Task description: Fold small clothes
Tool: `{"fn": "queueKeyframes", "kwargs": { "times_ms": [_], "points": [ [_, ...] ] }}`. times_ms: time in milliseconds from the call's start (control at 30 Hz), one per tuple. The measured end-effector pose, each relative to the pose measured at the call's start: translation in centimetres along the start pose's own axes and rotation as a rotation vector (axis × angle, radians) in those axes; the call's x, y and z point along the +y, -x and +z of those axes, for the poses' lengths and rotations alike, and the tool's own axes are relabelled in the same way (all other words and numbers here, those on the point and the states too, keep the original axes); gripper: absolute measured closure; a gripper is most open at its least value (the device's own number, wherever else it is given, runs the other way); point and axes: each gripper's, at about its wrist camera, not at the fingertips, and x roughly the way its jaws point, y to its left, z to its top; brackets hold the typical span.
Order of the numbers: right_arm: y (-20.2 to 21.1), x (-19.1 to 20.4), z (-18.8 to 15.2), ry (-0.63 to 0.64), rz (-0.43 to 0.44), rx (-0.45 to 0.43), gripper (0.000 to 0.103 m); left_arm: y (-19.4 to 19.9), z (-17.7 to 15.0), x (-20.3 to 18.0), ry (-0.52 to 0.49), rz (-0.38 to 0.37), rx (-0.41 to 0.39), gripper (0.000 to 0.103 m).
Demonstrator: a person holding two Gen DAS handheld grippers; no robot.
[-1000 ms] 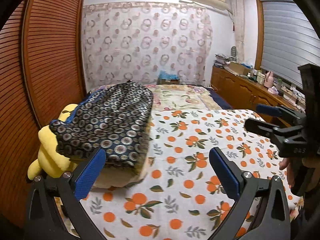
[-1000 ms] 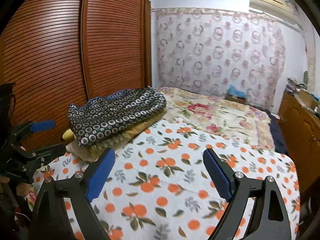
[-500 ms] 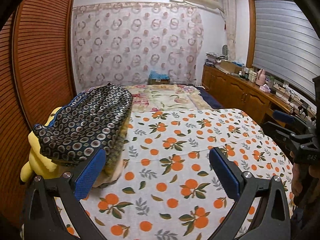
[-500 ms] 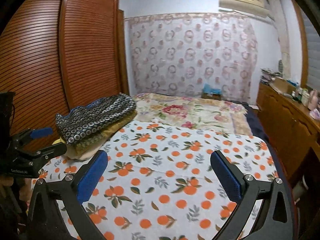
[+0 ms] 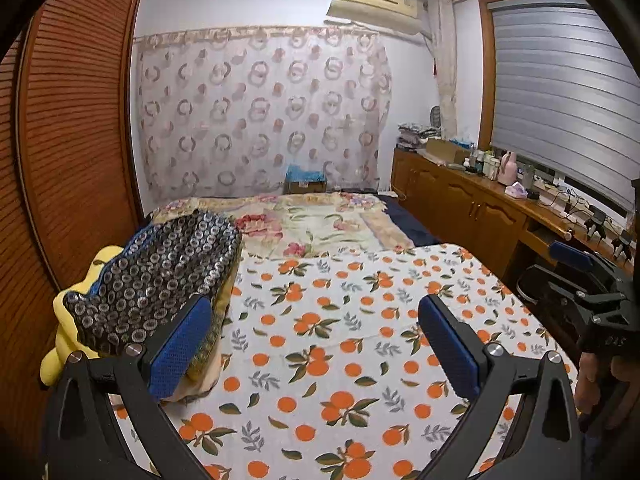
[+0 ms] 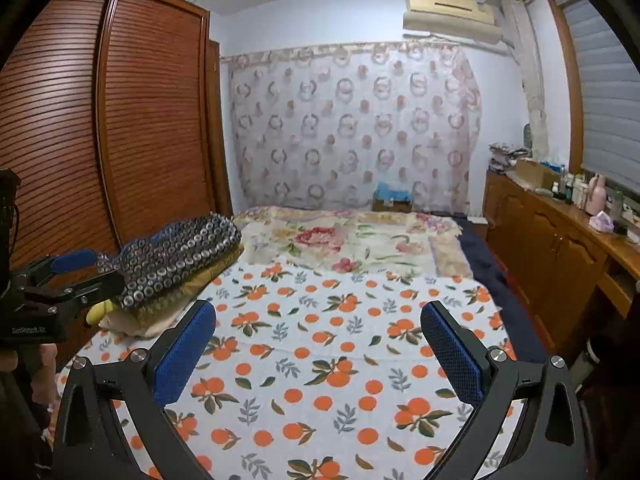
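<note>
Folded clothes (image 5: 160,280) lie stacked ahead-left of the left gripper (image 5: 316,344); it and the right gripper (image 6: 318,350) gape empty. Gripper lettering is unreadable.

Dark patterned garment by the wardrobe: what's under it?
Under the dark patterned garment: an olive-yellow folded cloth, a cream layer and a yellow plush. Anything deeper is covered.

The room is lit evenly and softly from overhead, with no glare and only faint shadows. Straight lines are bent strongly by the fisheye lens: the wardrobe doors (image 5: 76,140) at 9 o'clock and the window blind (image 5: 560,92) at 2 o'clock are curved outward. Black vignetting is seen in every corner. Slight softness is noticed on the patterned curtain (image 6: 352,128) at 12 o'clock.
</note>
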Motion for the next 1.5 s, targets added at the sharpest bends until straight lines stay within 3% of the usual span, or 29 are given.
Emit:
{"fn": "queueKeyframes", "kwargs": {
  "times_ms": [600, 1500],
  "points": [
    [3.7, 0.6, -1.3, -0.013, -0.044, -0.129, 0.001, 4.4, 2.0, 0.4, 0.002, 0.028, -0.086, 0.000],
    [3.5, -1.0, -1.3, -0.003, -0.045, -0.124, 0.001, 4.8, 1.9, 1.3, 0.011, 0.052, -0.097, 0.000]
  ]
}}
